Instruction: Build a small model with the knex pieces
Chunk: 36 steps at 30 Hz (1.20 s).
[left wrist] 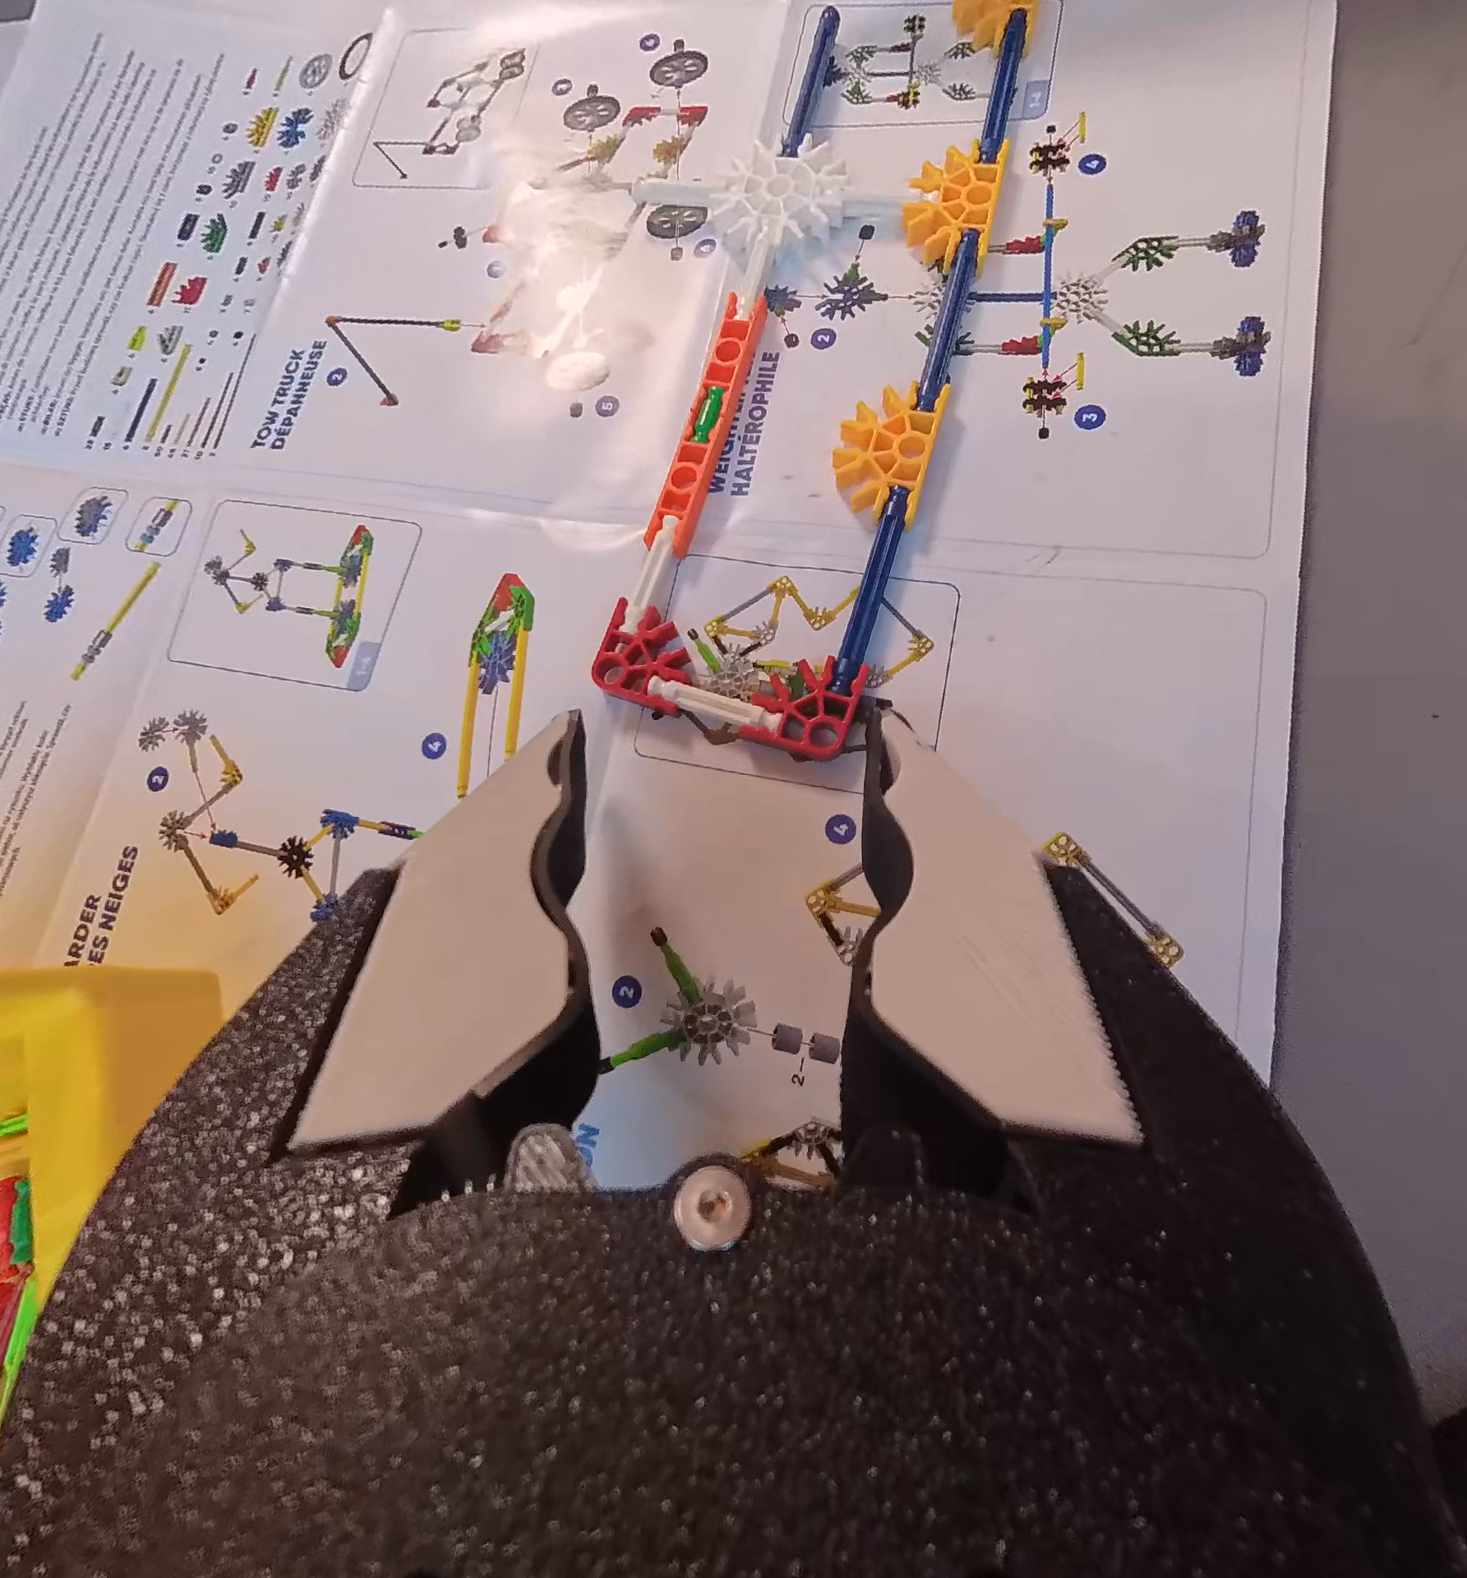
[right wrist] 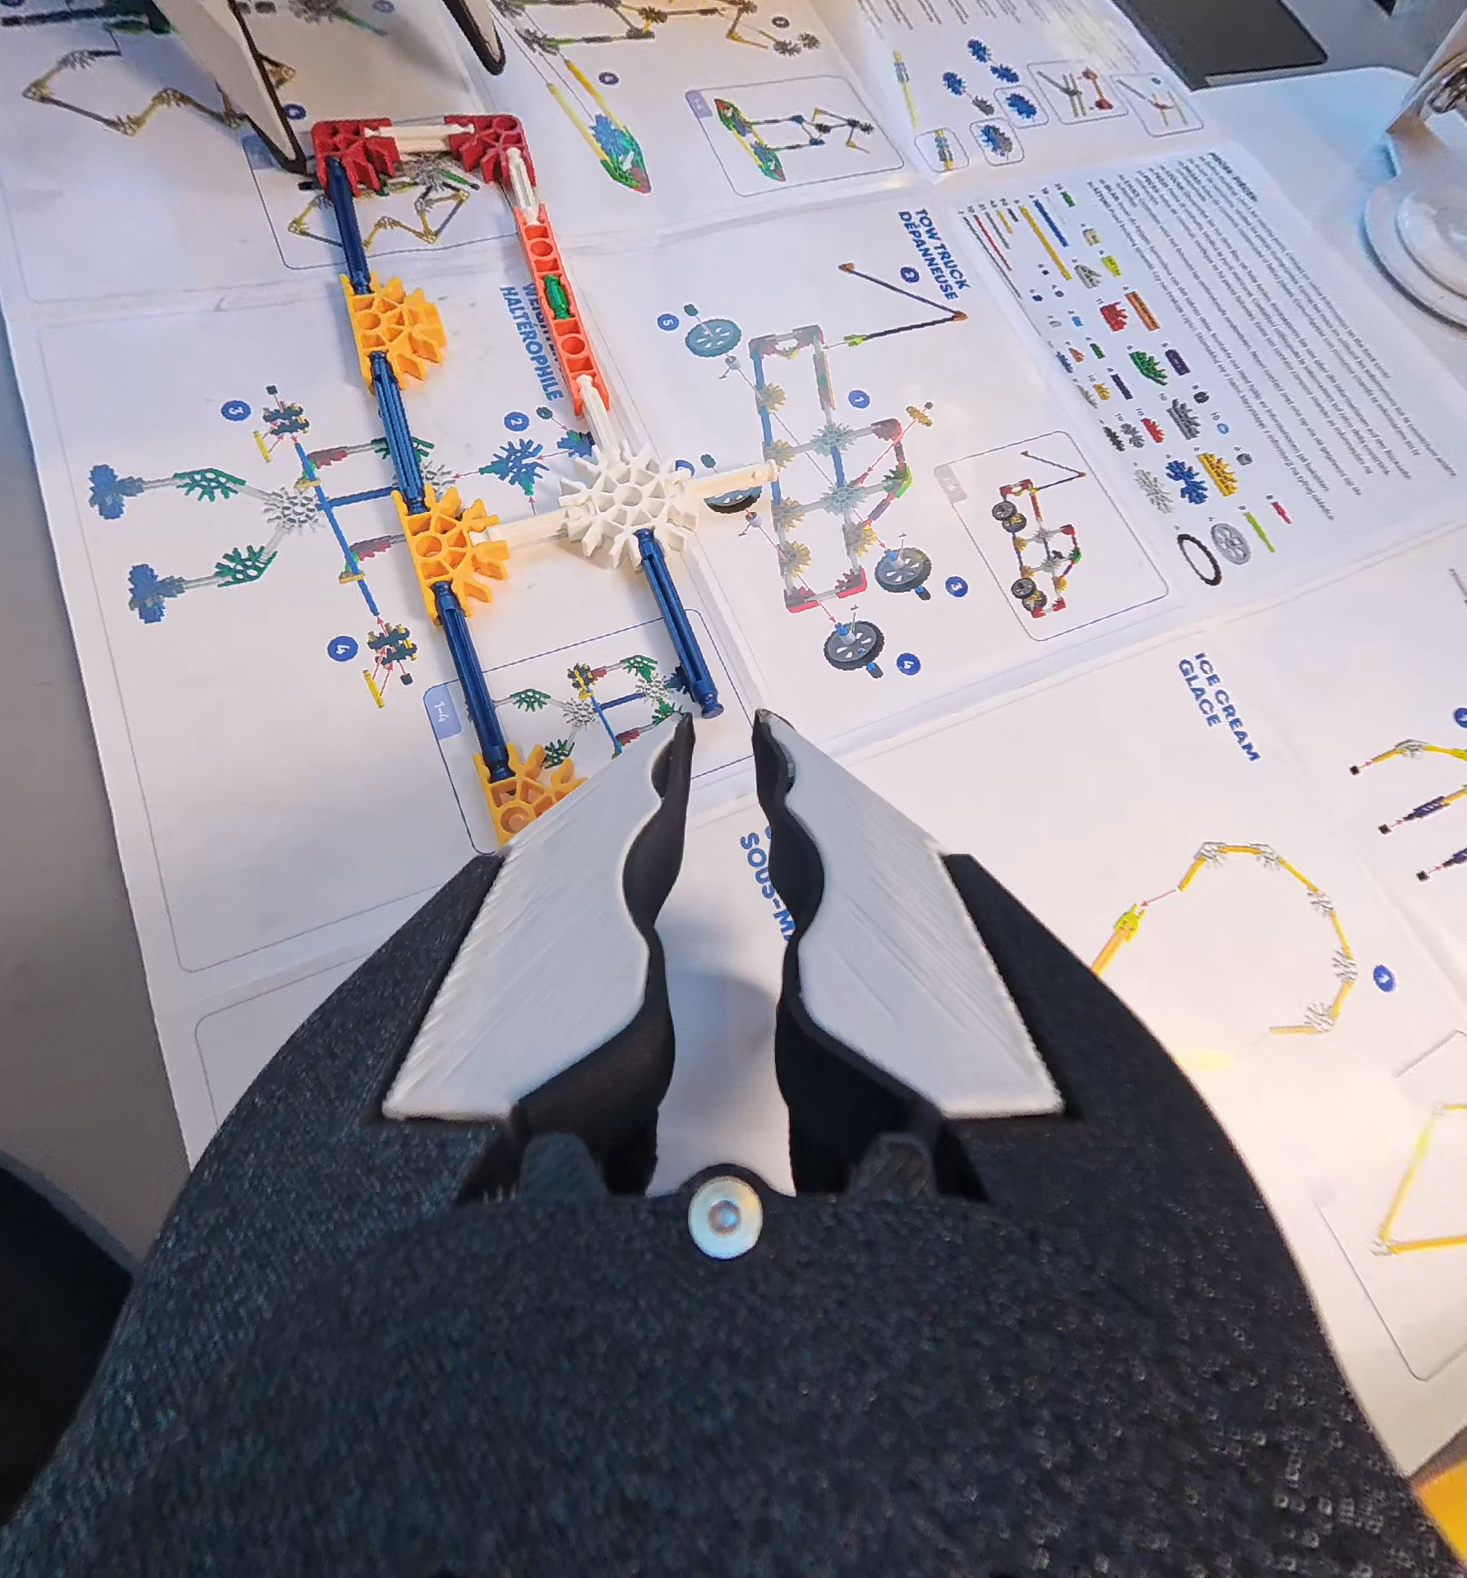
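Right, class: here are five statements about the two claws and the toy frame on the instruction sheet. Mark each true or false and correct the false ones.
1. Both the left claw and the right claw are open and hold nothing. True.
2. The white snowflake connector has a blue rod plugged into it. True.
3. The two red corner connectors are joined by a blue rod. False: a white rod joins them.
4. The orange piece lies loose, apart from the frame. False: it sits in the frame's side.
5. A yellow box lies by the left claw. True.
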Available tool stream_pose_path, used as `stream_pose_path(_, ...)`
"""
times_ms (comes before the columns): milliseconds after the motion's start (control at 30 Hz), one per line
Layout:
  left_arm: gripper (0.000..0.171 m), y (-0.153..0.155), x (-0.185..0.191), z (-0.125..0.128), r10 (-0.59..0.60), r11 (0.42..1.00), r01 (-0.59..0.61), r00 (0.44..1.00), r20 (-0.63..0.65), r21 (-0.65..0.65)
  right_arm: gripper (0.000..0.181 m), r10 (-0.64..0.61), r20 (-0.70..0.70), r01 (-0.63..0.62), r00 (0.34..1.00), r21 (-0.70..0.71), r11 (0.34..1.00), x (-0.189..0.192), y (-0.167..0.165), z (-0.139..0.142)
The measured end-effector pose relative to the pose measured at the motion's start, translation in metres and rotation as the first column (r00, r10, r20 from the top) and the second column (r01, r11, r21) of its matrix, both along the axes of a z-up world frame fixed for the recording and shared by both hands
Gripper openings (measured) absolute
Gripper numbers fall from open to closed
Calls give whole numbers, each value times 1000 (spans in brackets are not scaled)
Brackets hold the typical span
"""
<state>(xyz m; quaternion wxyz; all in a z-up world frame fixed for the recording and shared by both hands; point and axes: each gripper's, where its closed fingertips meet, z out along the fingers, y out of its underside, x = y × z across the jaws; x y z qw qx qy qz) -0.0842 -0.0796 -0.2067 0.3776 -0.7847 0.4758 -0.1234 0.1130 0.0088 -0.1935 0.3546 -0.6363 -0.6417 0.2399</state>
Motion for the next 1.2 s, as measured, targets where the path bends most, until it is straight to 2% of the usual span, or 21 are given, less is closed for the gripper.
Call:
stream_pose_path(367, 70, 6, 6, 1, -38, 999, 38, 999, -28, 10, 13, 12, 5, -12, 1000, -9, 1000, -2, -2, -2)
stream_pose_path(500, 75, 11, 10, -2, -60, 997, 60, 998, 9, -44, 13, 26, 12, -26, 1000, -9, 1000, -2, -5, -3)
stream_pose_path(600, 66, 7, 14, -4, -79, 993, 81, 996, 31, -85, 13, 25, 7, -25, 1000, -4, 1000, -1, -5, 0)
stream_pose_path(767, 65, 4, 14, -4, -34, 996, 33, 999, -18, -87, 13, 0, -15, 0, 1000, 37, 999, 0, 1, 9)
stream_pose_path(933, 65, -6, 15, -3, -24, 997, 20, 998, -51, -80, 13, -38, -95, 44, 995, 58, 997, 0, 9, 26)
stream_pose_path(1067, 64, -11, 15, -2, -27, 997, 23, 998, -56, -77, 13, -39, -100, 44, 994, 49, 998, -2, 9, 24)
stream_pose_path(1133, 48, -12, 15, 0, -36, 998, 32, 998, -51, -63, 13, -36, -91, 41, 995, 55, 998, -4, 8, 22)
stream_pose_path(1200, 52, -13, 14, 2, -37, 998, 34, 998, -47, -59, 13, -34, -91, 39, 995, 54, 998, -6, 8, 20)
